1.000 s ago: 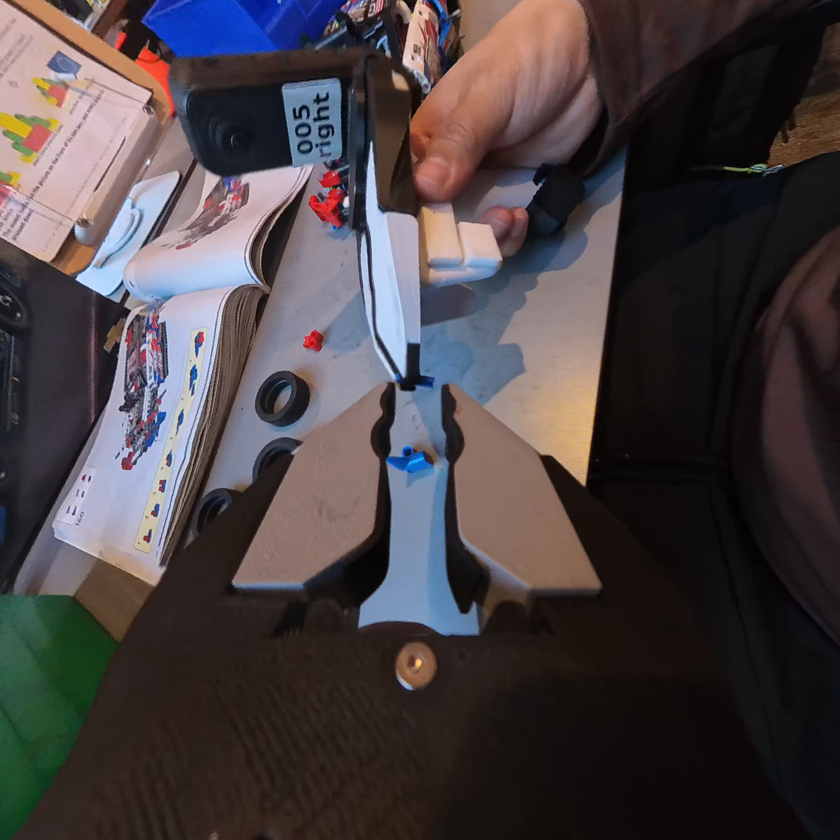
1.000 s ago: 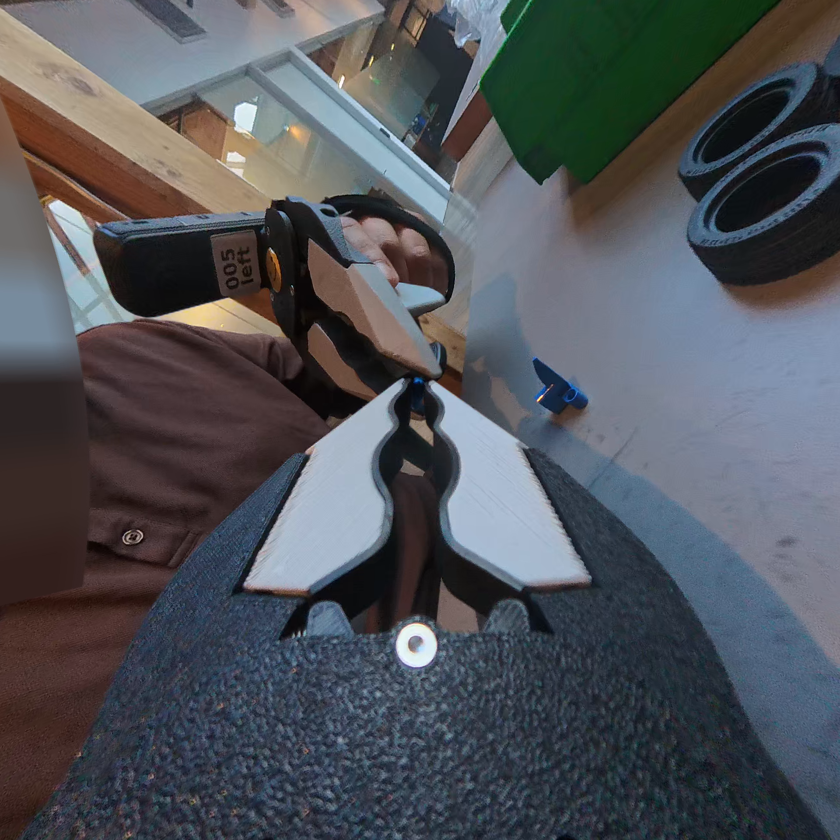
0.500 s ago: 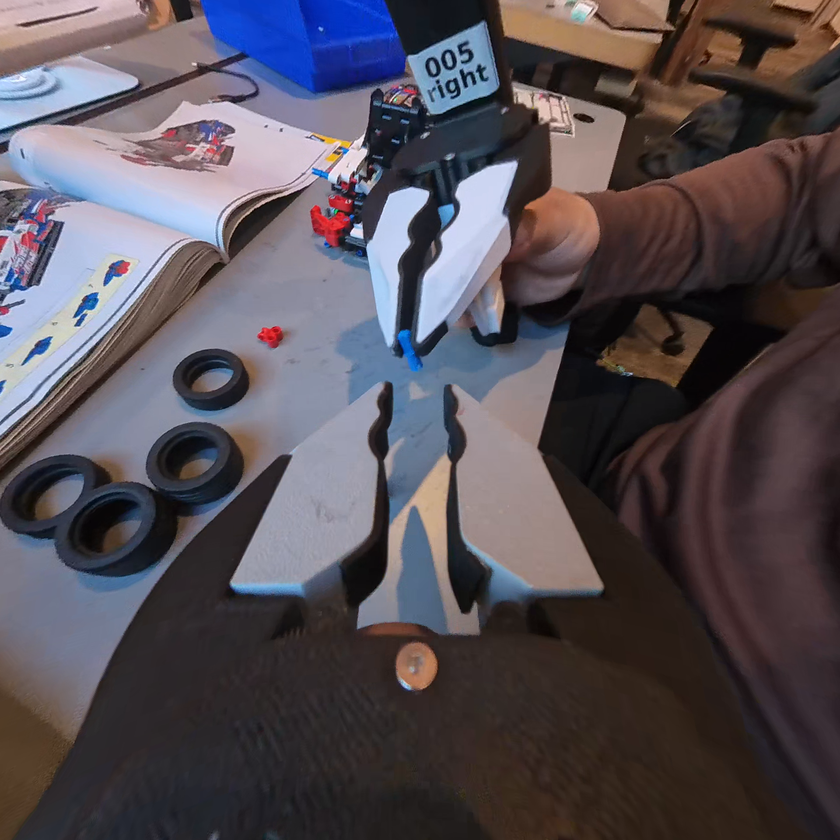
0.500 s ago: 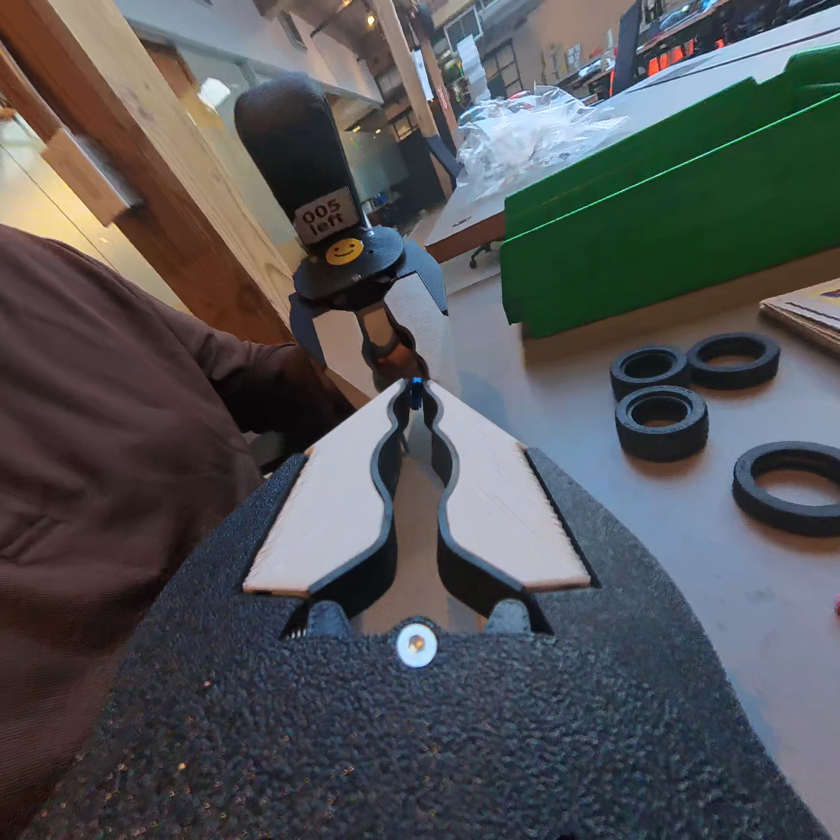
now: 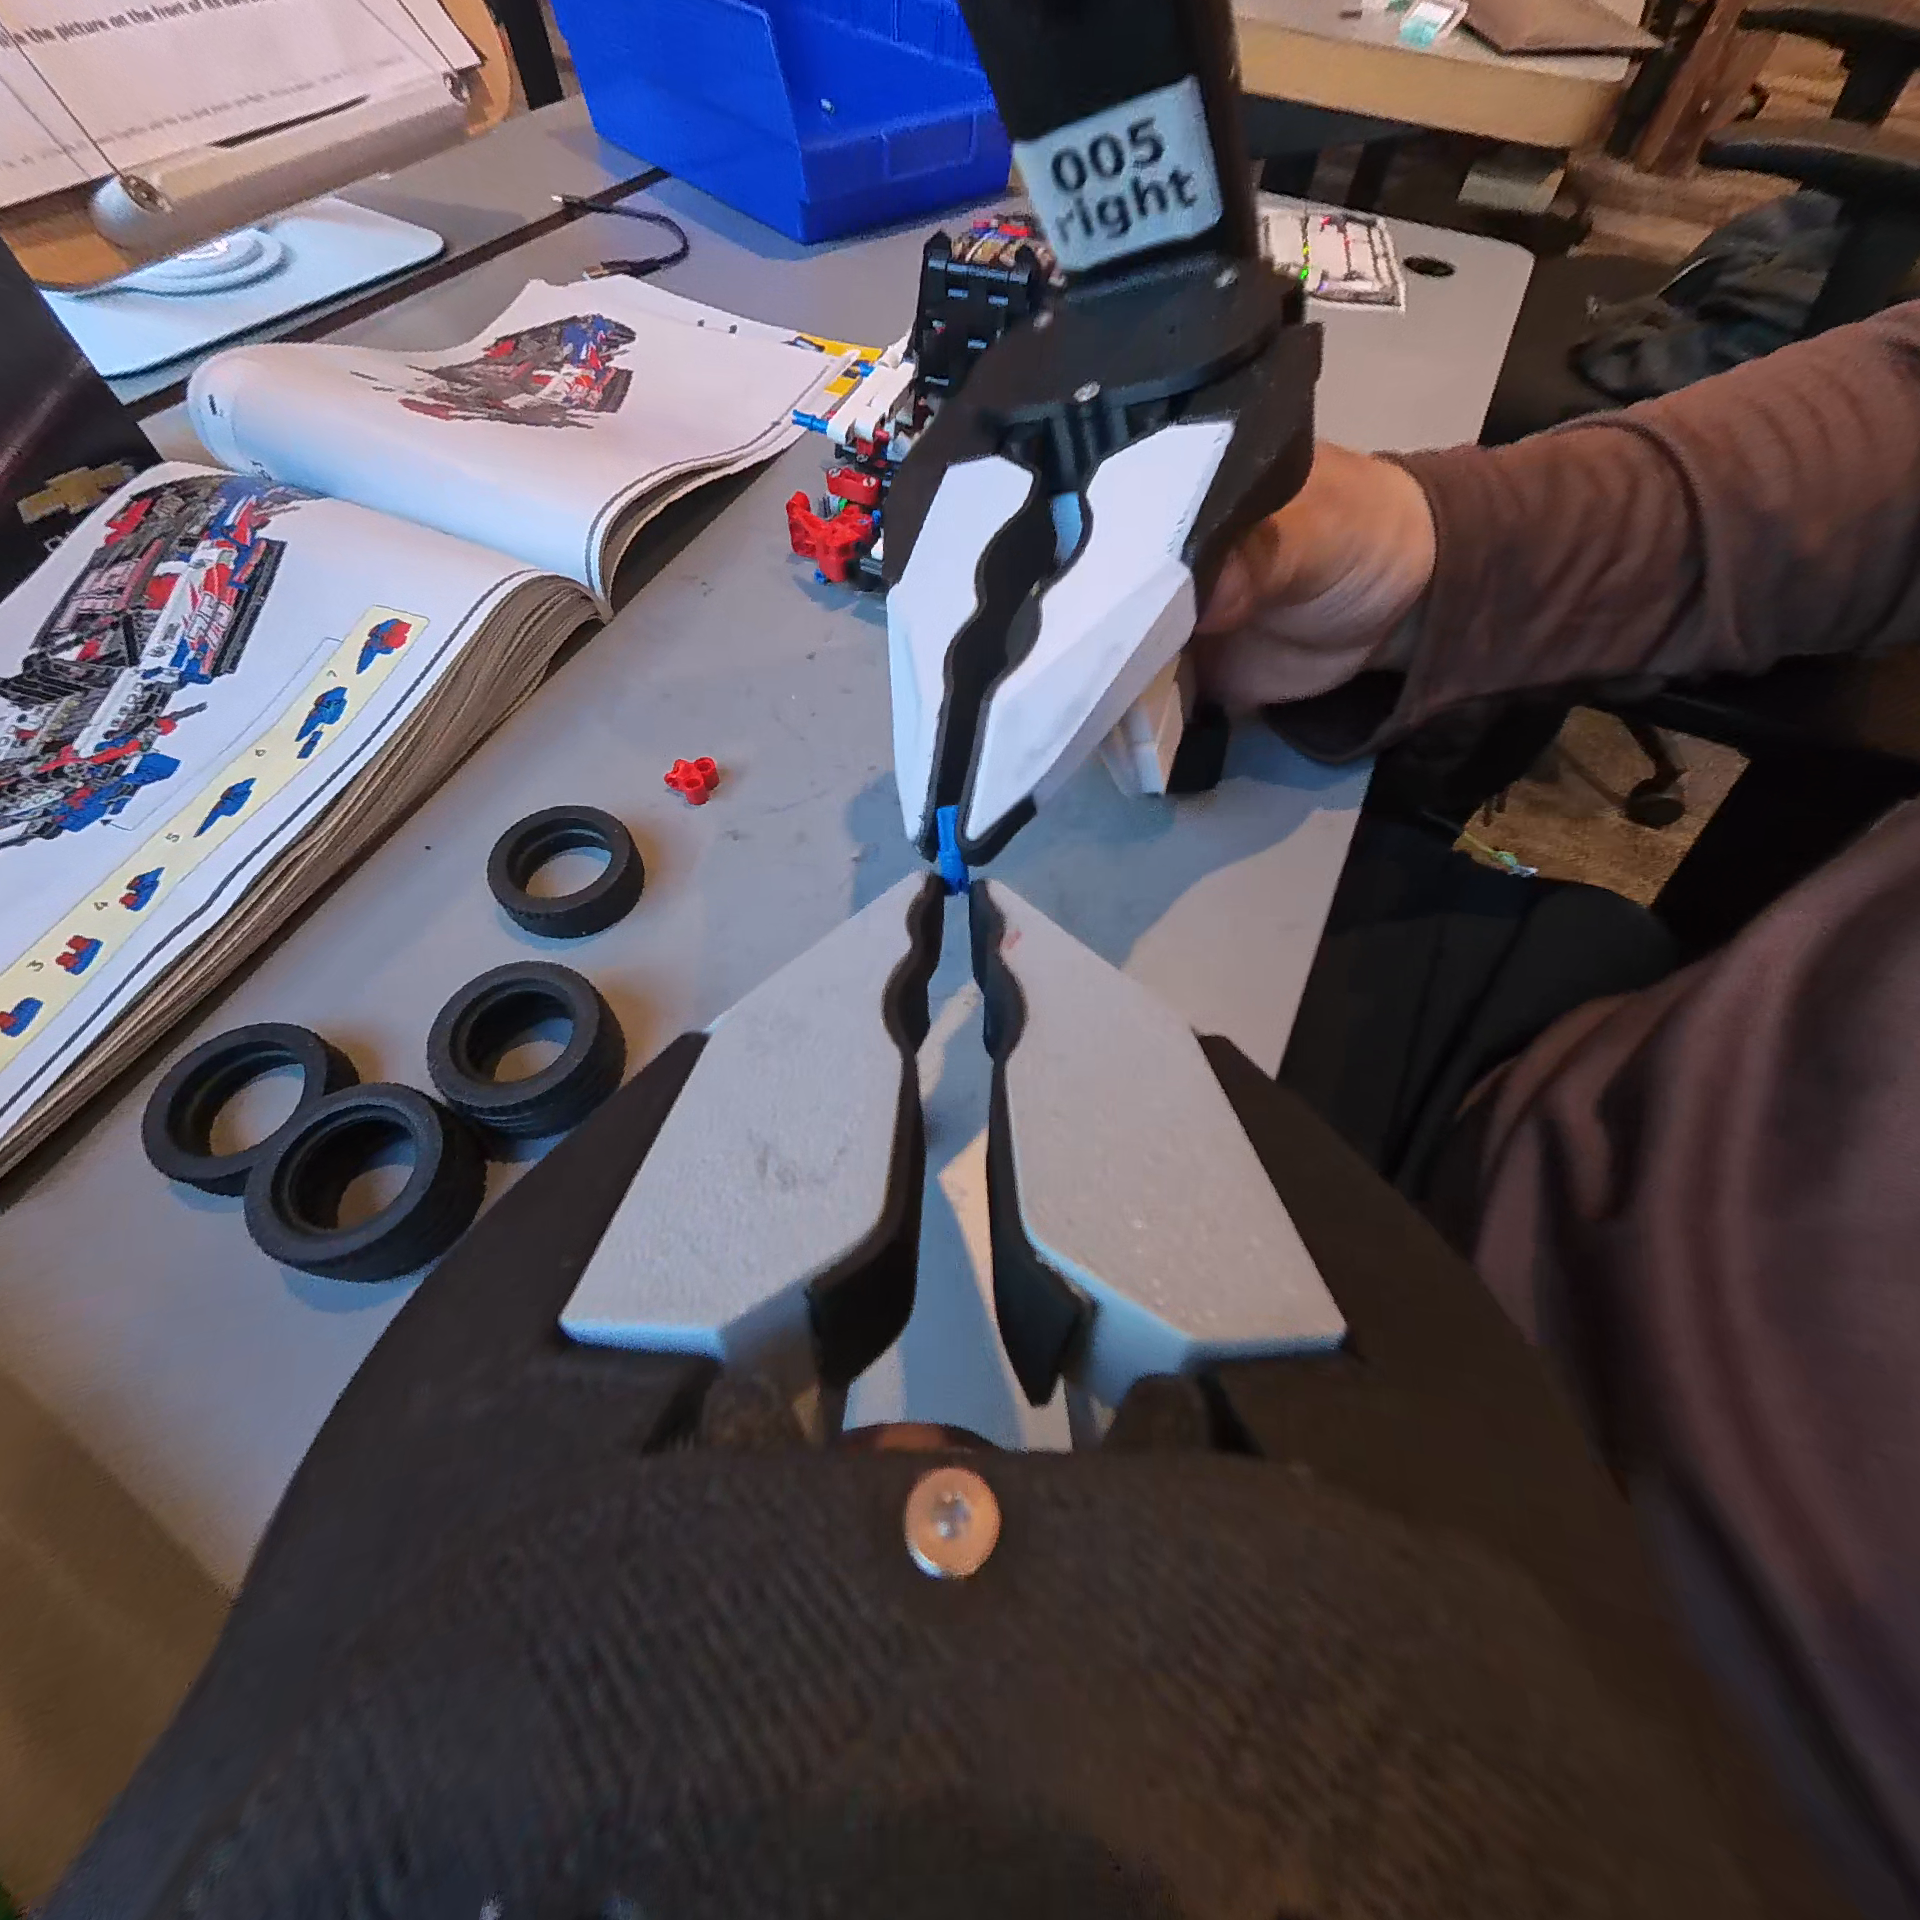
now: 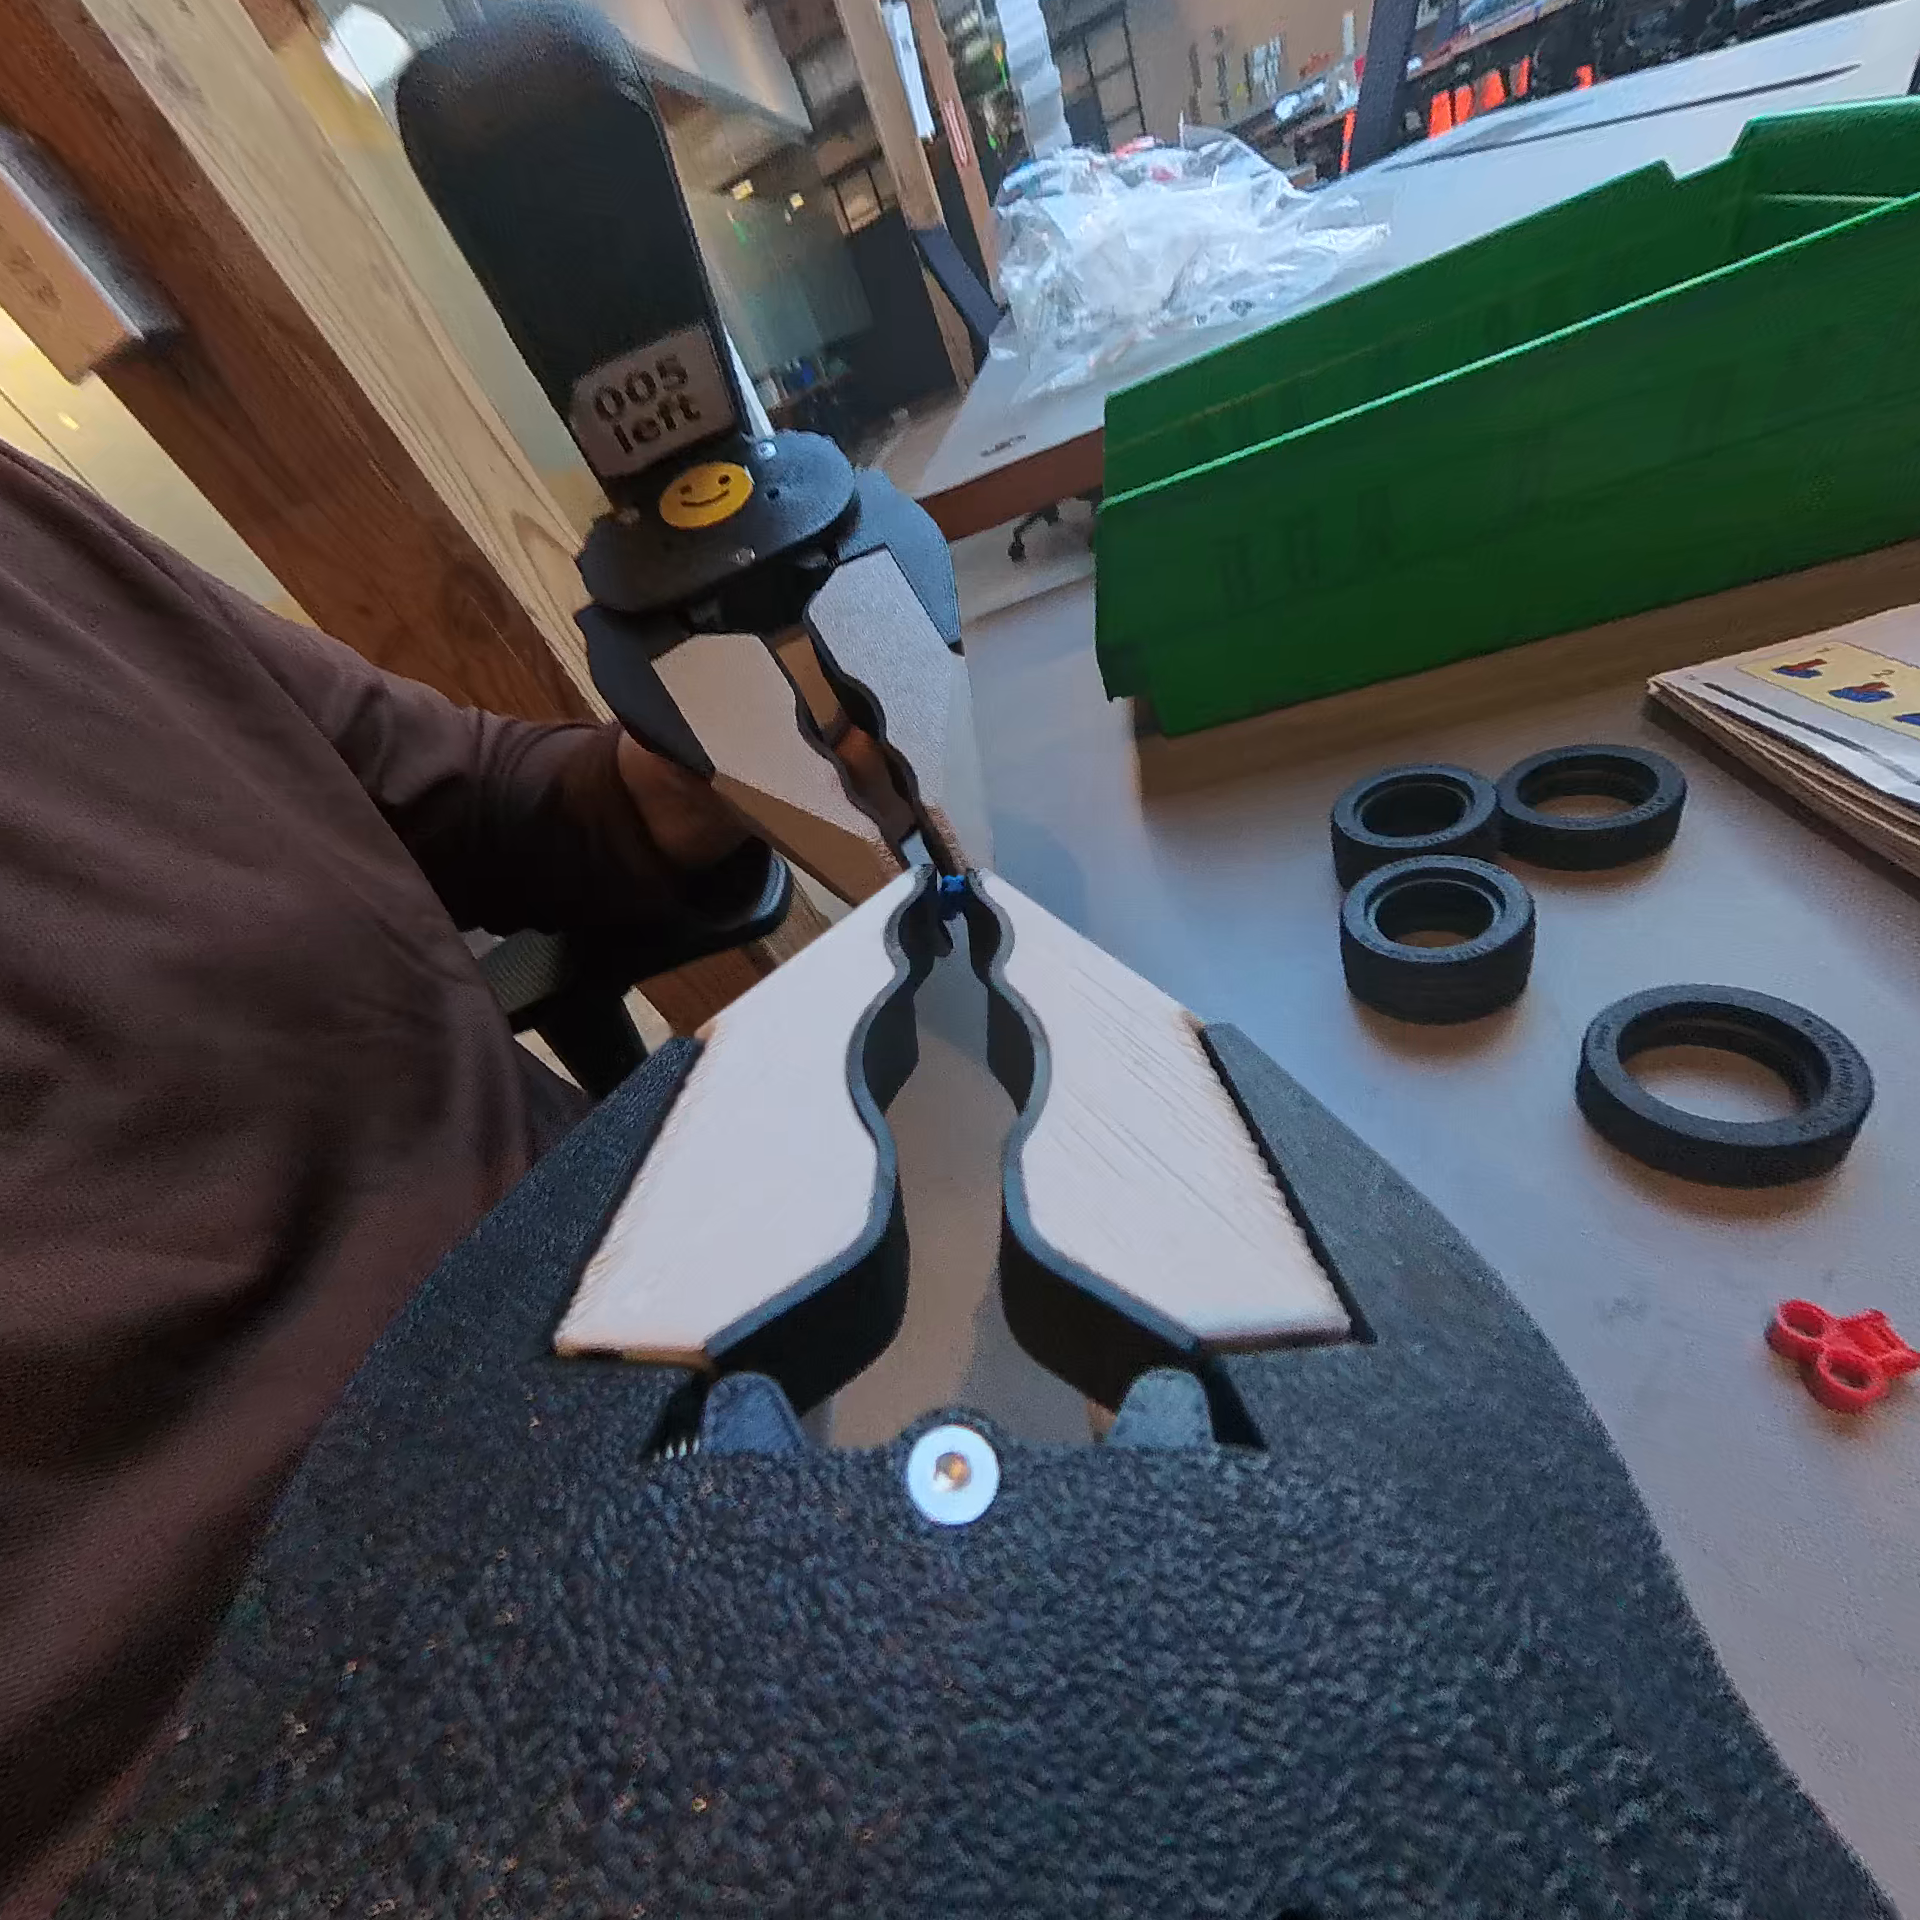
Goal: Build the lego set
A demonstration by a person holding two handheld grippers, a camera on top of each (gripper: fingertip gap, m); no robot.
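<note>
On the table (image 5: pixel 727 665), an open instruction book (image 5: pixel 312 582) lies at the left, with 4 tyres (image 5: pixel 520 1044) in front of it. A small loose piece (image 5: pixel 693 777) sits between the tyres and a part-built model (image 5: pixel 914 416) farther back. Behind the model stands a bin (image 5: pixel 779 104)

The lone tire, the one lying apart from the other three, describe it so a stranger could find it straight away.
Start at the open instruction book on the grey table. Three black tires cluster off its corner; the lone tire lies flat nearer the small red piece, touching nothing.
</note>
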